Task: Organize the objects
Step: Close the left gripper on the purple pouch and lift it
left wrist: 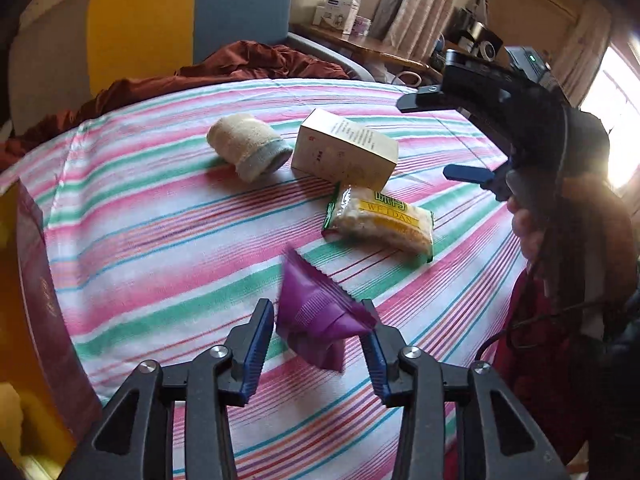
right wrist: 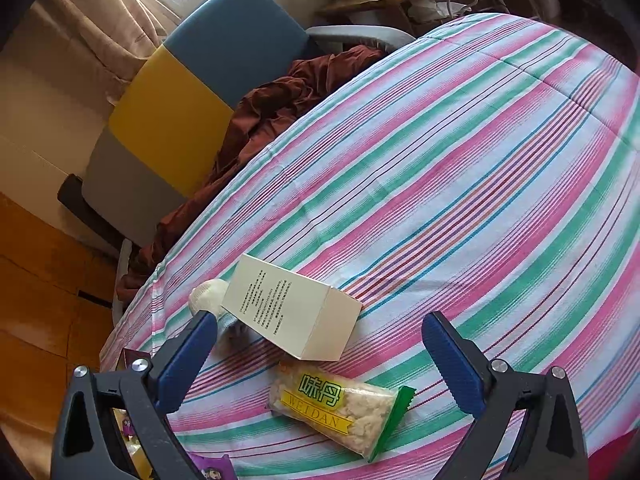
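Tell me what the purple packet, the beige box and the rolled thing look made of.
Purple packet: likely glossy plastic film, with a serrated edge and creases. Beige box: matte cardboard, with crisp folded edges and printed text. Rolled thing: soft terry-like cloth, with a fuzzy surface.

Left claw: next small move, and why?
Probably close the left claw on the purple packet. Its blue fingers sit open either side of the packet with gaps showing, so nothing is gripped. The right claw hangs open above the Weidan snack.
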